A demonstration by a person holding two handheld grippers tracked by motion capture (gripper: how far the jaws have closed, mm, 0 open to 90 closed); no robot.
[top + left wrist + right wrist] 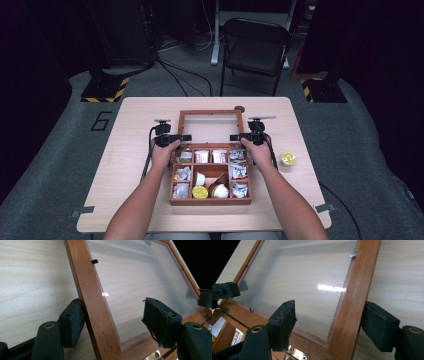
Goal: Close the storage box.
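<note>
A wooden box (210, 185) with many compartments sits on the near middle of the surface (135, 170), its glass-paned lid (210, 127) swung back on the far side. The person has a hand-held gripper at each side rail of that lid. In the left gripper view, the left hand-held gripper (110, 322) straddles the lid's left rail (92, 312): one pad seems to touch the rail's outer face, though the angle makes that hard to confirm, while the other pad stands clear over the glass, so the jaws are apart and not clamped. The right hand-held gripper (332, 325) straddles the right rail (352, 305) the same way, with gaps on both sides. The step in hand looks like taking hold of the lid, probably to swing it down over the compartments. The next move calls for both pairs of jaws to close firmly on the rails, then an even, matched swing towards the near side so the hinges (295, 352) do not twist. A small yellow cup (288, 158) sits apart on the right.
</note>
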